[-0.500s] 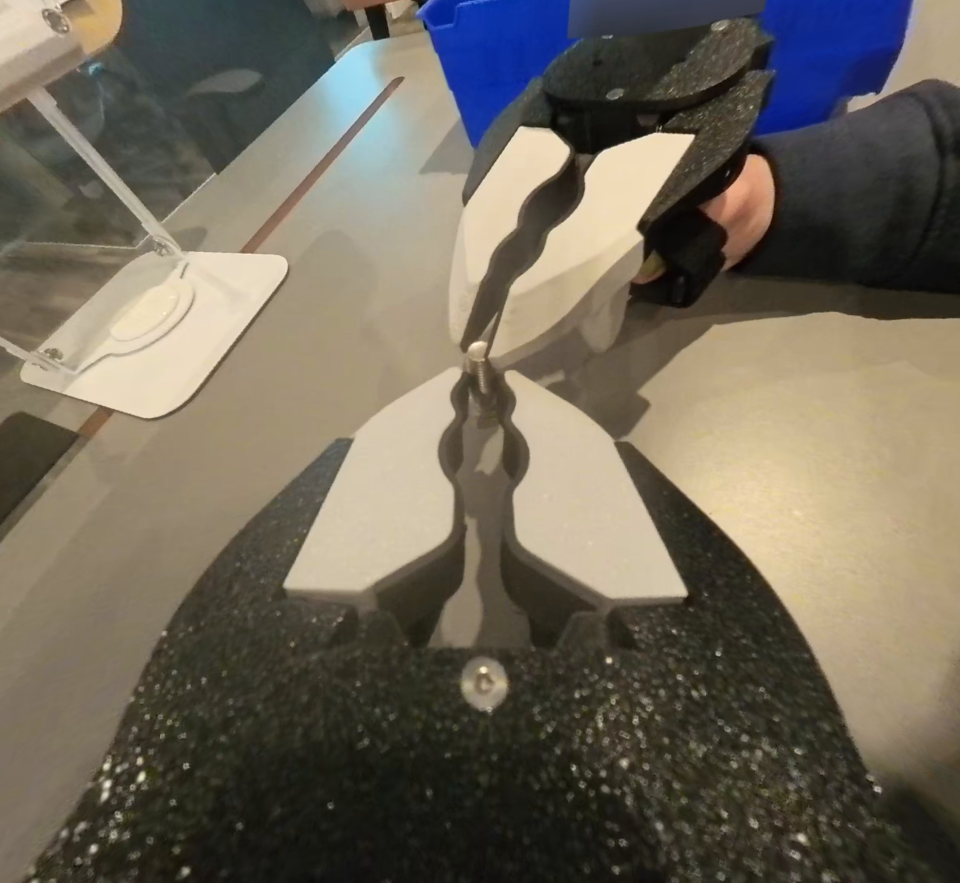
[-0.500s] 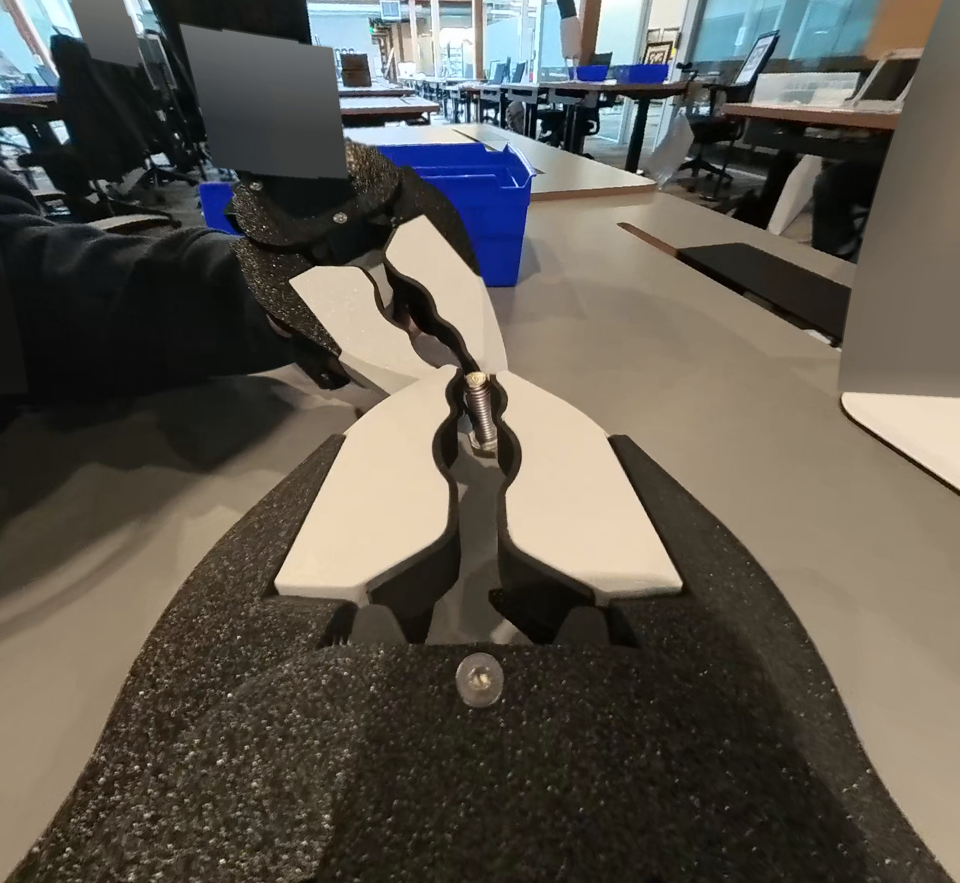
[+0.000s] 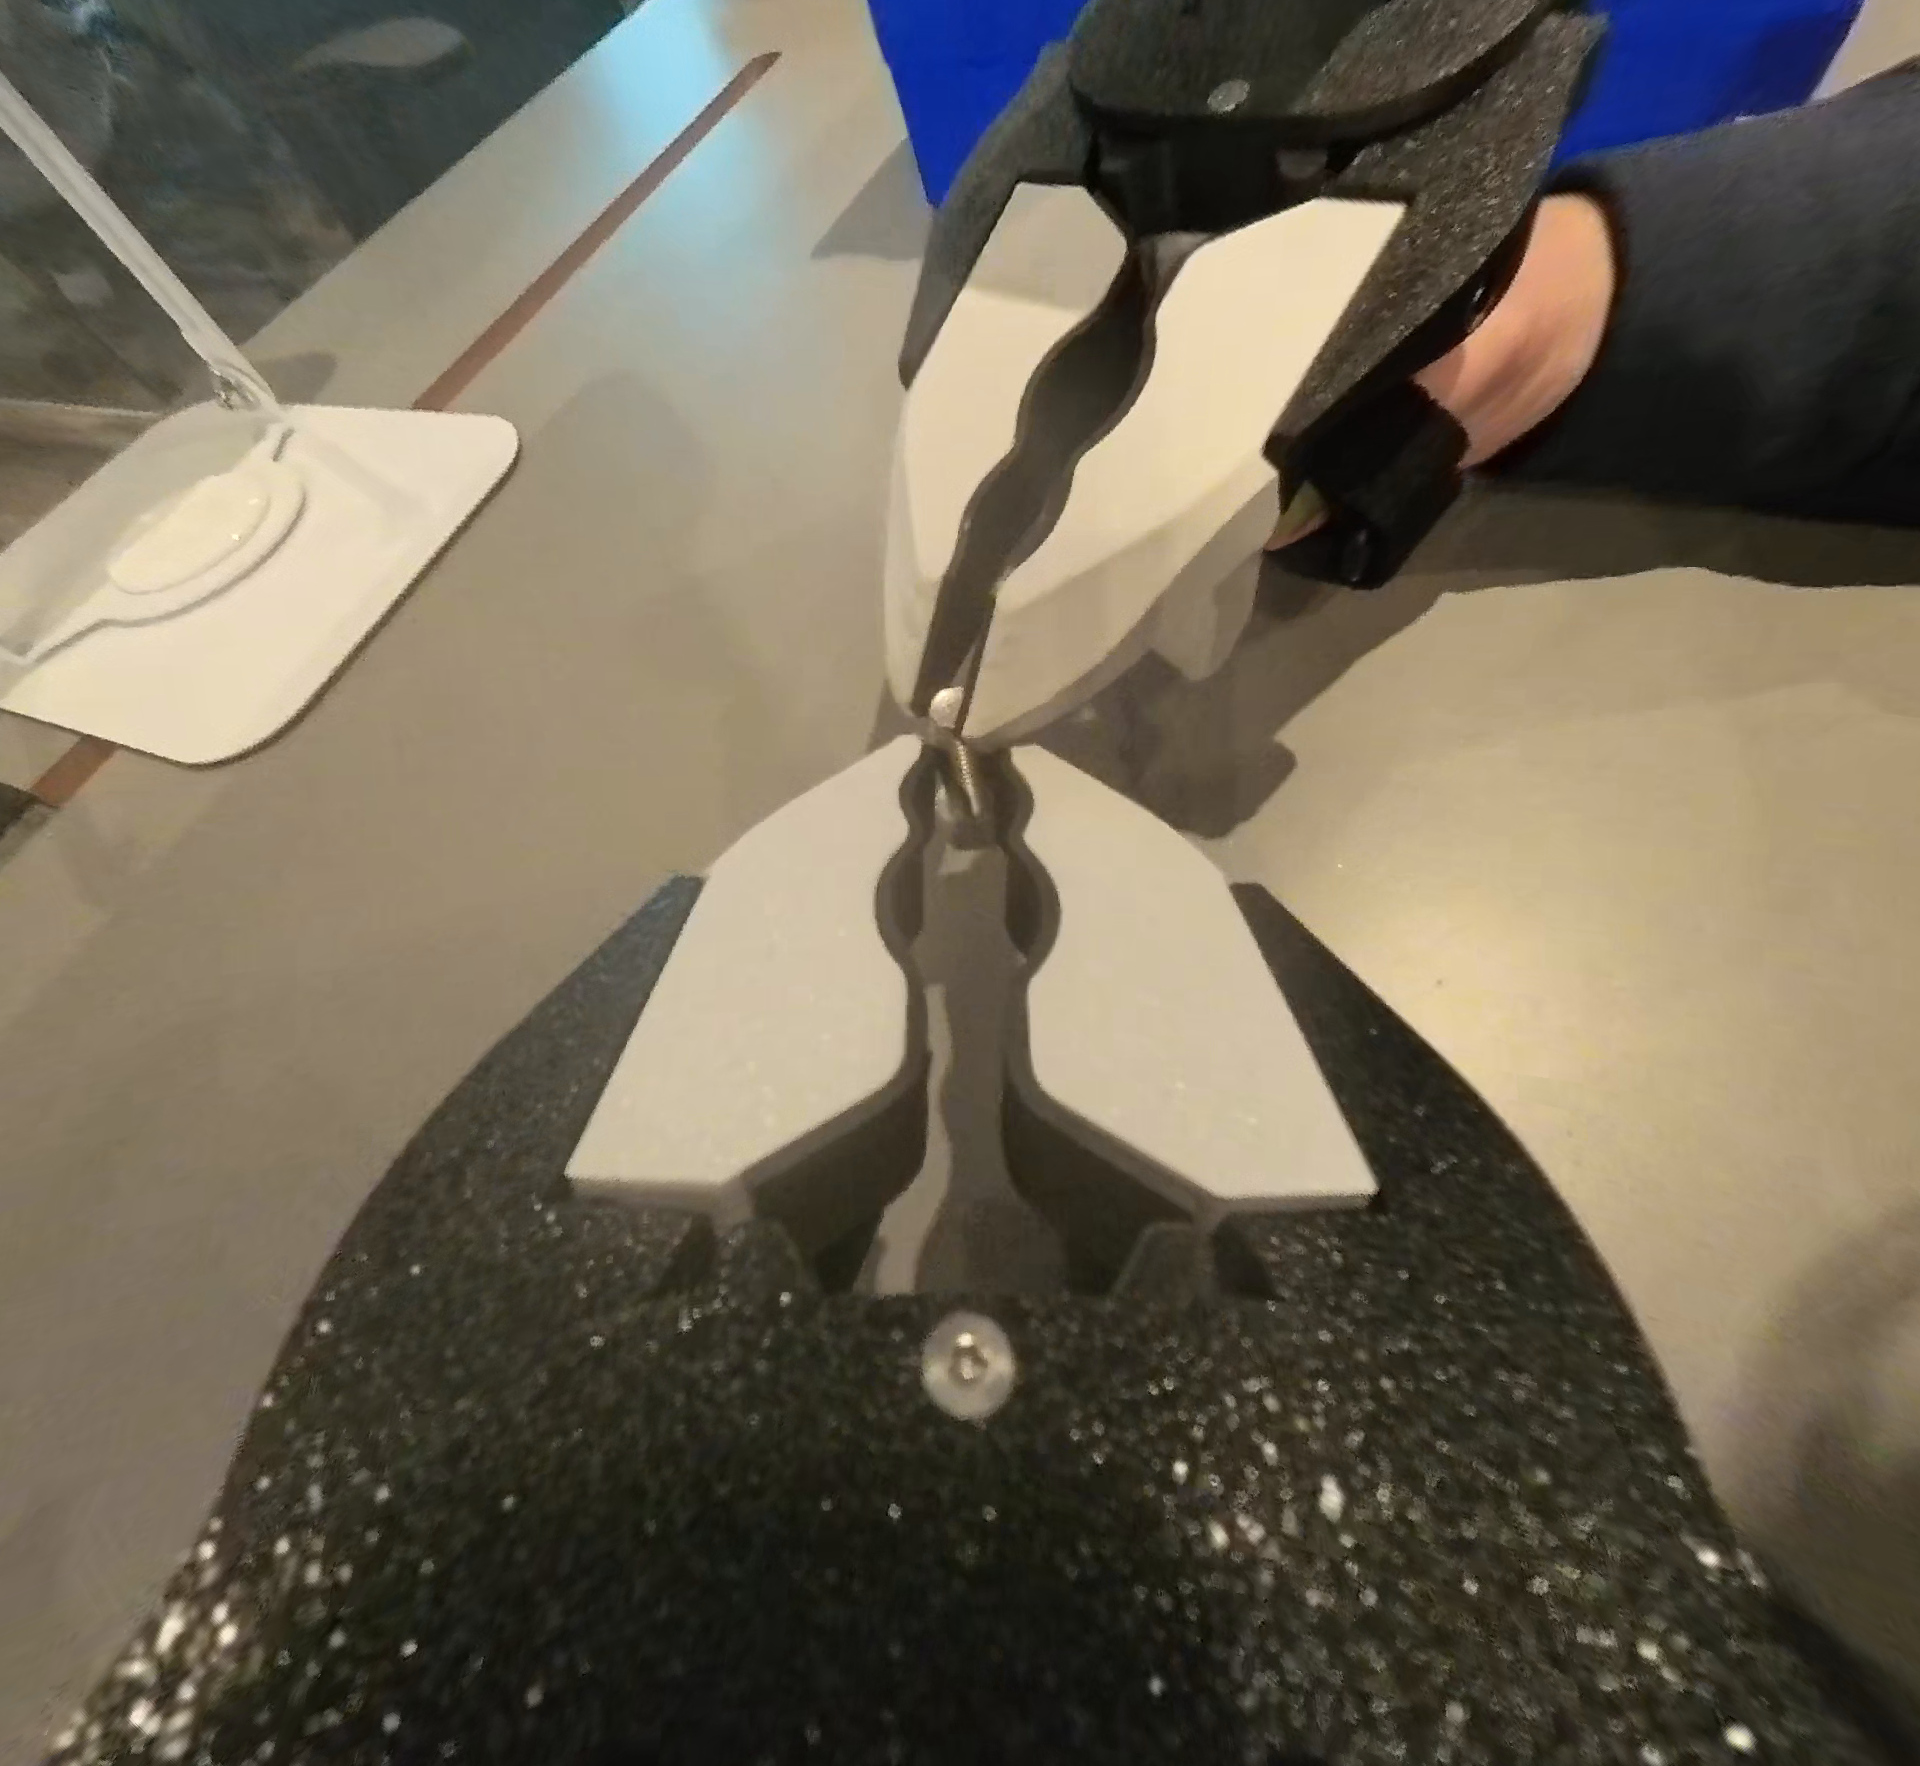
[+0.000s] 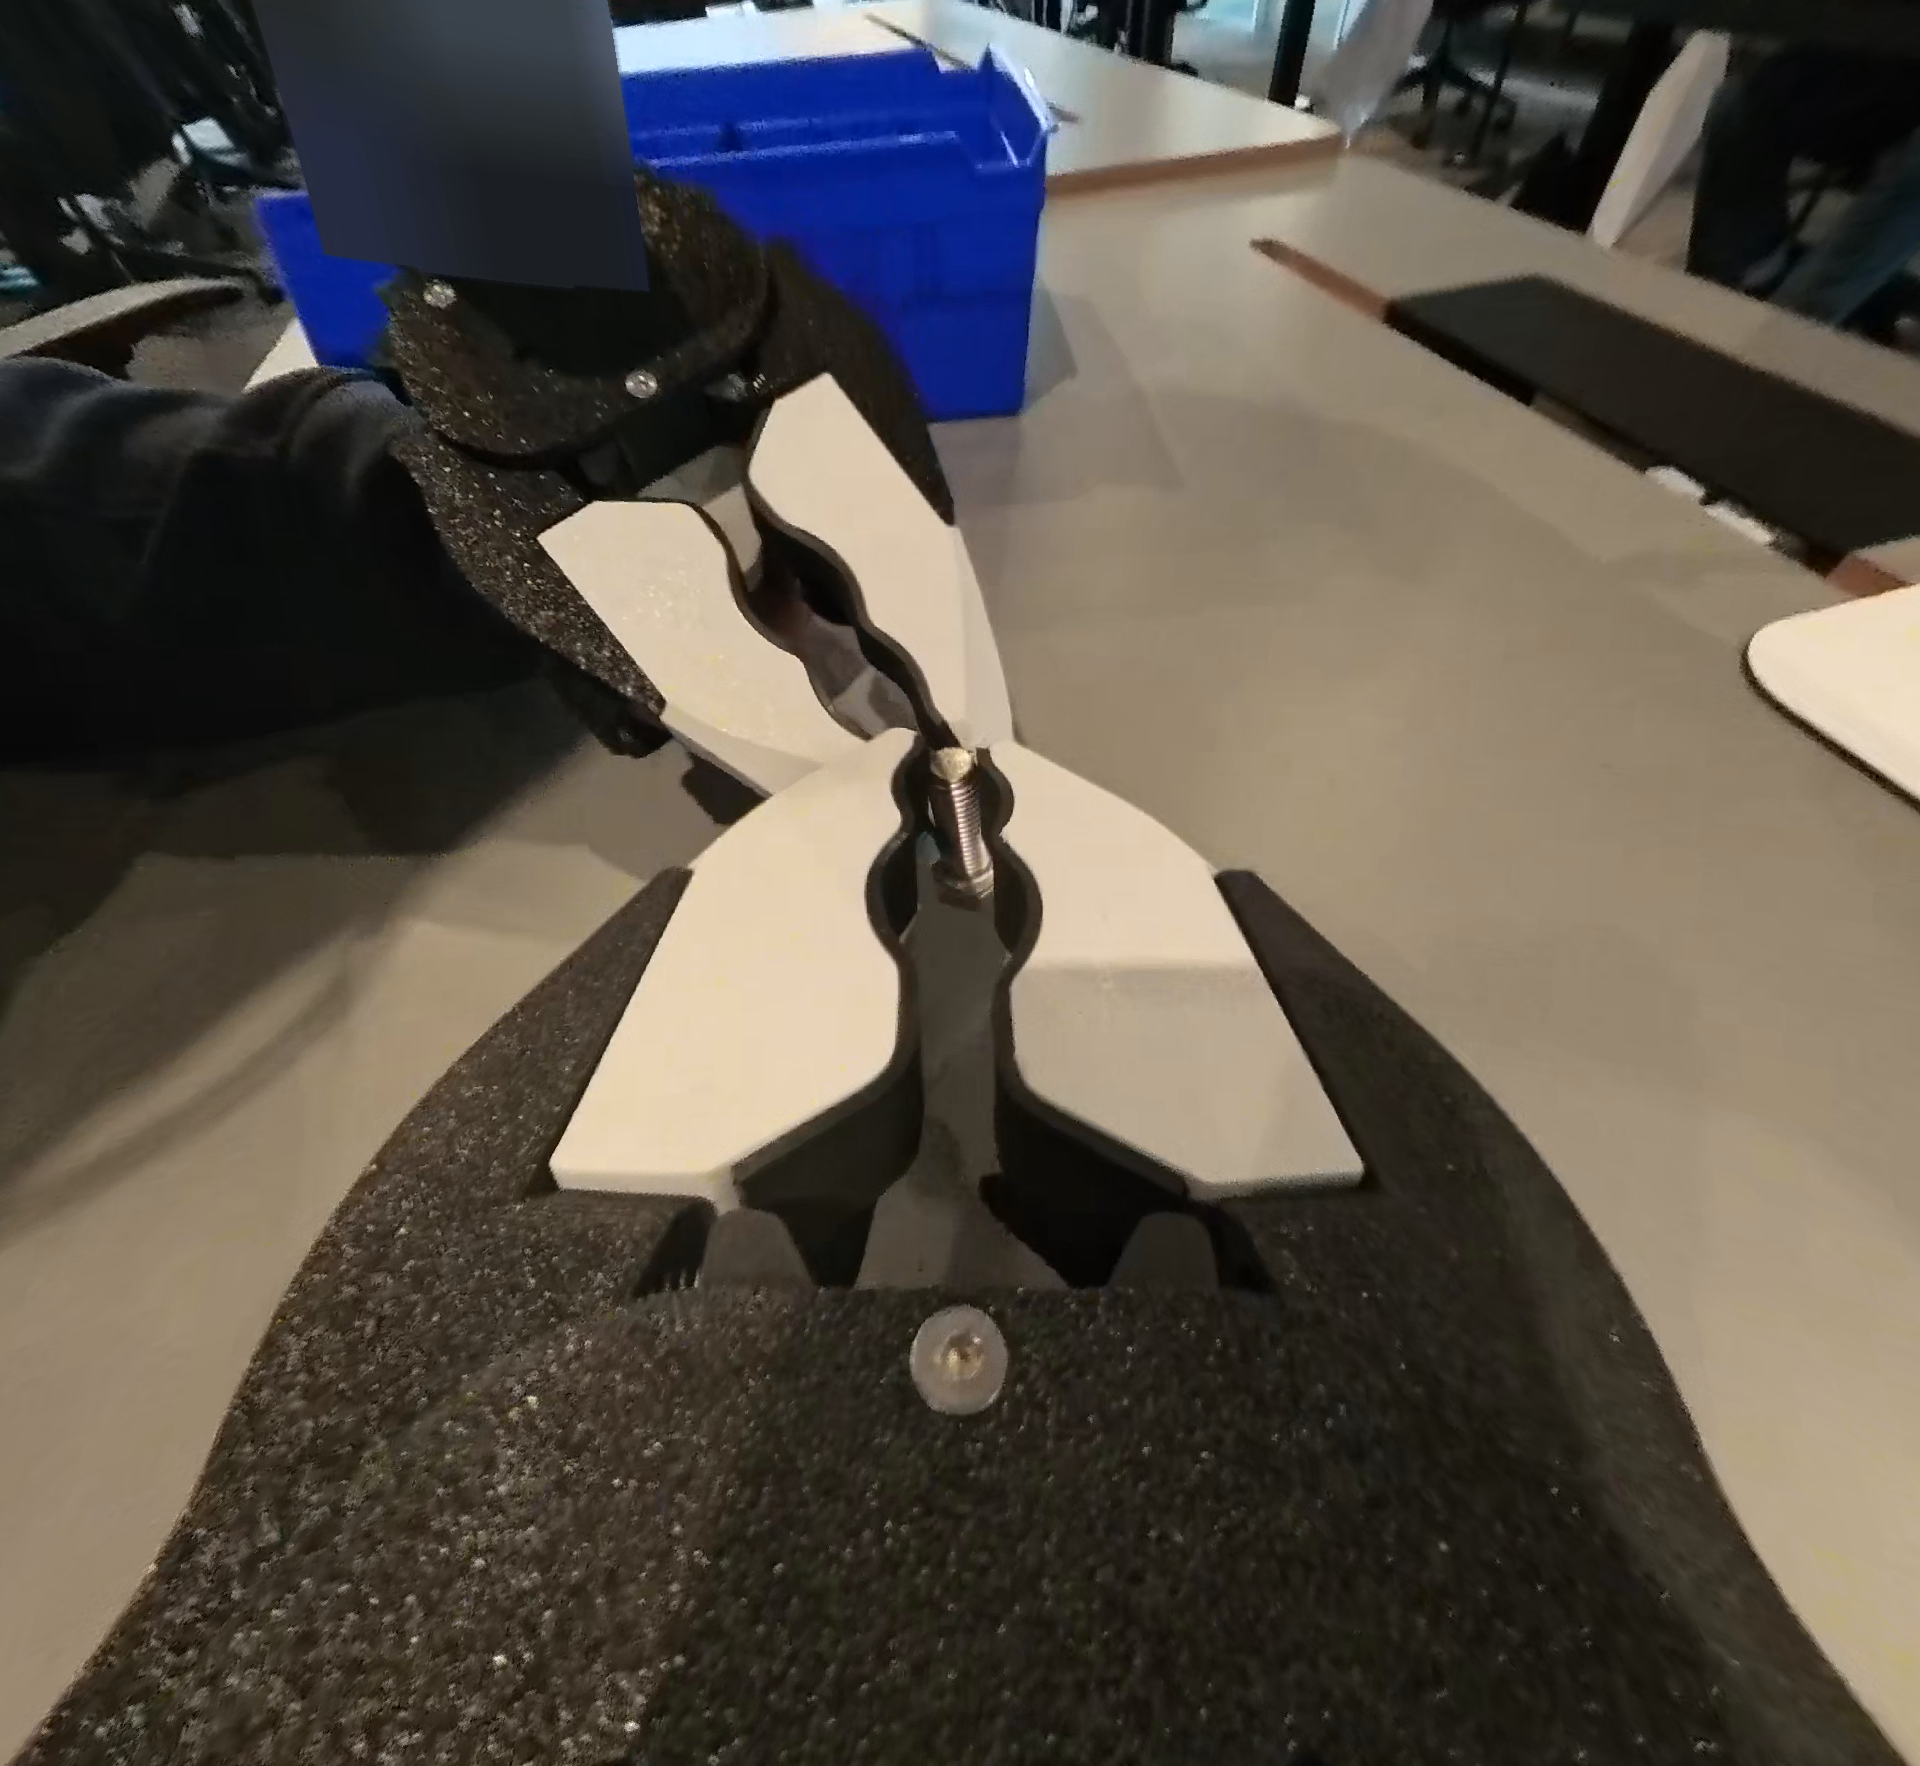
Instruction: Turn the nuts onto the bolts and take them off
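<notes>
Bolt [image 4: 958,828] is at frame centre in both views, roughly upright, above the grey bench [image 3: 1507,885] and caught where the two tools meet tip to tip.

Right tool [image 4: 951,752]: jaws nearly shut, with the bolt shank in the first scallop behind the tips. The left view shows its tips pinched on the bolt's top end, so it is gripping the bolt.

Left tool [image 3: 961,766]: jaws also narrow, with the bolt in the gap. The gap looks a bit wider than the shank, so I cannot tell whether it grips or just cages the bolt.

There is a wider piece at the bolt's lower end. Head or nut, too small to tell. No separate nut is clearly visible.

The step looks like threading or unthreading at the tips. The direction is unclear.

How to do it well:
- Keep one tool as a fixed clamp on the shank and turn only the other.
- Keep the turning tool's axis in line with the bolt. A tilt risks cross-threading or levering the bolt out.
- Use short wrist turns, then loosen, regrip and turn again. Don't slacken both tools at once.
- Grip with the scallop rather than the very tips, because small round steel likely slips on smooth pads.
- Stay low over the bench and short of the blue bin [image 4: 883,189] in the upper part of the frame, so a dropped part stays close.
</notes>
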The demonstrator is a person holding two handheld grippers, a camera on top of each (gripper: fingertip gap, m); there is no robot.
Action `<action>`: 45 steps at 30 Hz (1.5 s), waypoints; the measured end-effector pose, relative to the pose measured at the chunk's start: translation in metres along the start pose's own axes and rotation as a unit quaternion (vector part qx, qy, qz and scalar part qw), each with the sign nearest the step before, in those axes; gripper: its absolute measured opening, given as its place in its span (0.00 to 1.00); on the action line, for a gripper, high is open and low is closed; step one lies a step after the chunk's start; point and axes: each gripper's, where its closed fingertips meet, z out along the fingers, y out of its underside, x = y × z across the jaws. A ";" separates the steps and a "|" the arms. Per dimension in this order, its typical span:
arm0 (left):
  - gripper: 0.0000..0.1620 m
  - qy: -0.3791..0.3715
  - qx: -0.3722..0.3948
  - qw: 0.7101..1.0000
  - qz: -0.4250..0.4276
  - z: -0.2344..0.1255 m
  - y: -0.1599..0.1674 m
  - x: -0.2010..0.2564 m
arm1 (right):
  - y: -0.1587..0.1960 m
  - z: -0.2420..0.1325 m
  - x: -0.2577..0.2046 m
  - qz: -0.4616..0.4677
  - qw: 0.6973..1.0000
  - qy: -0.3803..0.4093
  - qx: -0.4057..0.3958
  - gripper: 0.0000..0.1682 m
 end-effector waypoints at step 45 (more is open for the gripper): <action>0.29 -0.096 -0.020 0.994 -0.045 -0.095 -0.022 -0.016 | -0.018 -0.020 0.017 0.041 0.995 0.033 0.085 0.18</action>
